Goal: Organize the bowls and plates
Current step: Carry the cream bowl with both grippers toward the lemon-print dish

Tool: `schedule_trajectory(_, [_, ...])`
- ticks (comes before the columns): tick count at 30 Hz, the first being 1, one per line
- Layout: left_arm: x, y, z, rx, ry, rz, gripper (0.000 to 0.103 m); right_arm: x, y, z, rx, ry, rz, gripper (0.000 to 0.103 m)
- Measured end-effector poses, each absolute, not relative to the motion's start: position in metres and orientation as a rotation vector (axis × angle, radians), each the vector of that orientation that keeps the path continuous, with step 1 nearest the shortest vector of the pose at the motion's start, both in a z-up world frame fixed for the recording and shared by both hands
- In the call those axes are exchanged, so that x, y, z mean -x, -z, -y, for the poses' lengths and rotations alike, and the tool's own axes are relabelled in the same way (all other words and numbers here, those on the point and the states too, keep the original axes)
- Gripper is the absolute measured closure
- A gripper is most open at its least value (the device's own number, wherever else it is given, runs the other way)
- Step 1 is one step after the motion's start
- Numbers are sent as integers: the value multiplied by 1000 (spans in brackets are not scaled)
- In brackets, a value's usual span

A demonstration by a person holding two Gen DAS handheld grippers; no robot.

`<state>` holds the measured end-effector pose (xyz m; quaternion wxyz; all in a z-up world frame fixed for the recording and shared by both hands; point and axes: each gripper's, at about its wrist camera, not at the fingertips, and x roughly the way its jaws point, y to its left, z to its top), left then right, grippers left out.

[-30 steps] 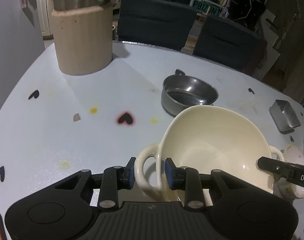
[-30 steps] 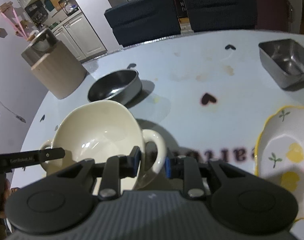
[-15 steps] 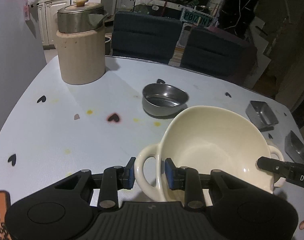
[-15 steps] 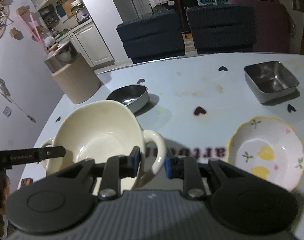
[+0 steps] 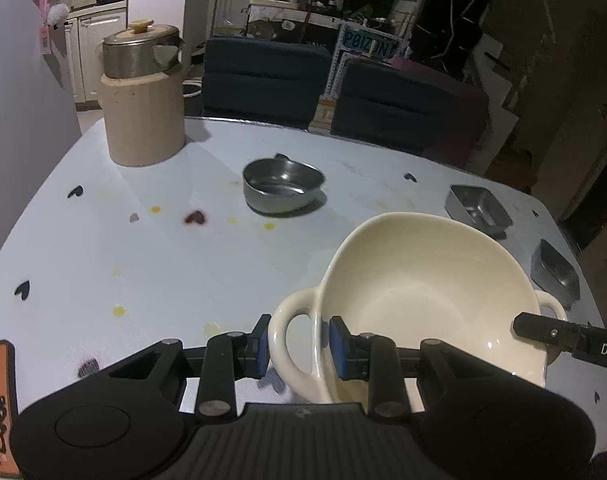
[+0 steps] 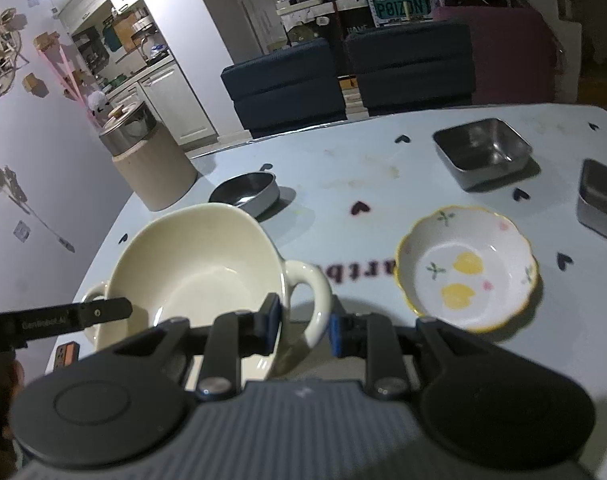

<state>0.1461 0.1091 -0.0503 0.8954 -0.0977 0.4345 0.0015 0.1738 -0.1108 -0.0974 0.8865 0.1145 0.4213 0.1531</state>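
Cream two-handled bowl (image 5: 423, 292) now lifted higher above the pale table (image 5: 143, 272), left gripper (image 5: 299, 342) clamped on its left handle, right gripper (image 6: 301, 322) on its right, yellow-rimmed floral dish (image 6: 467, 268) newly visible whole, steel bowl (image 5: 283, 186) looking farther off.

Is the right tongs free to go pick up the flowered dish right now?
Probably not: the right tongs are clamped on a handle of the cream bowl, shared with the left tongs. The flowered dish lies unobstructed.

Bare worktop (image 5: 103, 264) lies open at left; the round steel bowl (image 5: 281, 192) and floral dish (image 6: 467, 272) block ahead.
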Motion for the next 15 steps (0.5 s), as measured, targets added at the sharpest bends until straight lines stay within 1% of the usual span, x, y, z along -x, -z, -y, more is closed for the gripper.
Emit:
schedule_trajectory(7, [-133, 62, -84, 165, 26, -937, 72, -159, 108, 131, -243, -299, -930, 74])
schedule_trajectory(15, [-130, 87, -74, 192, 37, -992, 72, -151, 128, 140, -224, -277, -989, 74])
